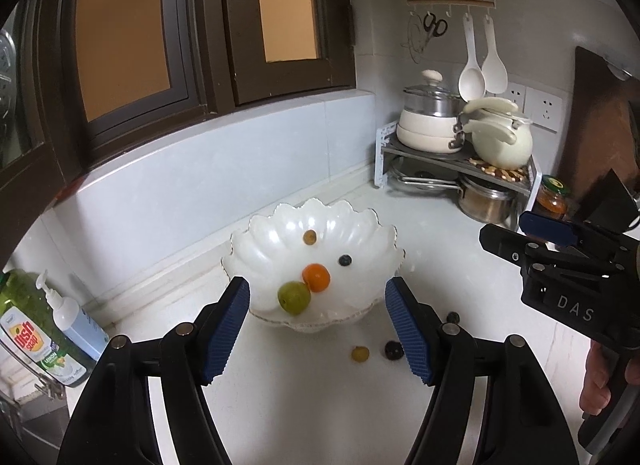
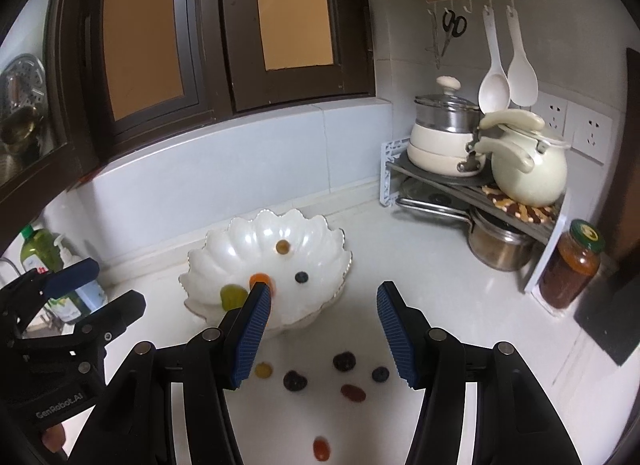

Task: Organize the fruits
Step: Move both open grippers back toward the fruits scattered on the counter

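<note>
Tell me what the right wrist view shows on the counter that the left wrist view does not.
Only the right wrist view shows the red fruit nearest the camera, the dark red one and the blueberry on the counter. Only the left wrist view shows the dish soap label. Both show the white bowl holding the orange fruit, the green fruit, a blueberry and a yellow fruit, and both grippers with jaws open.

The left gripper (image 1: 318,329) hangs with jaws wide apart before the bowl (image 1: 280,233), which holds a green fruit (image 1: 294,297) touching an orange (image 1: 316,277), a blueberry (image 1: 345,260) and a yellow grape (image 1: 309,236). The right gripper (image 1: 532,231) shows at right.
</note>
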Demonstrator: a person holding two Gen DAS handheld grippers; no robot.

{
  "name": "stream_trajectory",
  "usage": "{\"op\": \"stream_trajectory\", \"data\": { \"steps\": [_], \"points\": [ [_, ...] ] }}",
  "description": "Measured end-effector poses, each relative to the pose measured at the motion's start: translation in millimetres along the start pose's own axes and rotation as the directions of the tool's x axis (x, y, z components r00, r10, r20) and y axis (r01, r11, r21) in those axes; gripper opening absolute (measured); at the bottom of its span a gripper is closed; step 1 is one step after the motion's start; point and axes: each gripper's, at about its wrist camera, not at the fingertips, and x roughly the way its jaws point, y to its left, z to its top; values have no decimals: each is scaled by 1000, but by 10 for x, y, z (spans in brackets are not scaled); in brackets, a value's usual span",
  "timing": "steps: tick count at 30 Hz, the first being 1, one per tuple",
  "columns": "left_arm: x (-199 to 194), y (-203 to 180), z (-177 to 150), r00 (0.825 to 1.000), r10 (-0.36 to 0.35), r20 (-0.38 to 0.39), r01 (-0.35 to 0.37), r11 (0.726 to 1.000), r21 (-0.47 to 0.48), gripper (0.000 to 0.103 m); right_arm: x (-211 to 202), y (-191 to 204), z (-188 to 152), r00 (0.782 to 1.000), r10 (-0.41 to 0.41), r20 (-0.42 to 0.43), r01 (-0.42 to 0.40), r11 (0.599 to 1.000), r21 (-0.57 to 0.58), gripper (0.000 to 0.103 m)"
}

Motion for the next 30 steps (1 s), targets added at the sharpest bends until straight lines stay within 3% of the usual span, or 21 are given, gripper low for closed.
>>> {"op": "stream_trajectory", "data": {
  "steps": [30],
  "points": [
    [244,-156,-790,981,-79,-175,79,997,-8,70,110,-43,-833,984,-34,-176,38,999,18,57]
  ]
}}
